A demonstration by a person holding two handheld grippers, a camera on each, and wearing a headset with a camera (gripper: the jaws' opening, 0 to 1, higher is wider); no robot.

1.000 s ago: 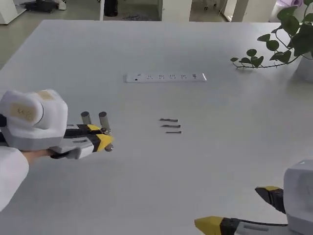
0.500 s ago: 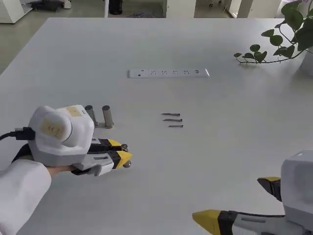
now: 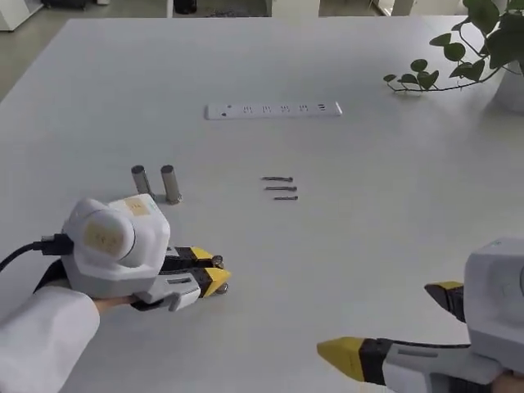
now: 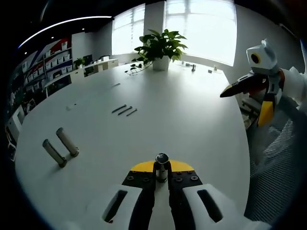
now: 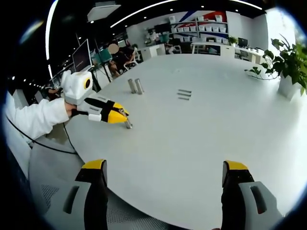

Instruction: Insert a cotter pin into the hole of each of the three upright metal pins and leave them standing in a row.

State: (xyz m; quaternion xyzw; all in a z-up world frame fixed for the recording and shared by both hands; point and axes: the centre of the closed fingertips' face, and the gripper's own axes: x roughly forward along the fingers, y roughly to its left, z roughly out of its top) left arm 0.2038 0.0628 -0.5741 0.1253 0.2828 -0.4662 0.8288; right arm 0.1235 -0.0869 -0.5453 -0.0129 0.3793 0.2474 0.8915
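Two grey metal pins point(image 3: 141, 179) point(image 3: 169, 182) stand upright side by side at the left of the white table point(image 3: 368, 205). My left gripper point(image 3: 214, 272) is nearer me, shut on a third metal pin point(image 4: 161, 165), held upright at the table surface point(image 5: 127, 123). Three small cotter pins point(image 3: 278, 188) lie in a stack mid-table, also in the left gripper view point(image 4: 124, 110). Low at the right, my right gripper point(image 3: 389, 323) is open and holds nothing, its jaws wide apart point(image 5: 165, 167).
A white power strip point(image 3: 273, 110) lies farther back. A potted plant point(image 3: 475, 49) trails leaves at the far right corner. The table's near edge runs just below both grippers.
My left gripper has carried the third metal pin away from the other two, toward me and a little right. The right gripper stays open in about the same place.
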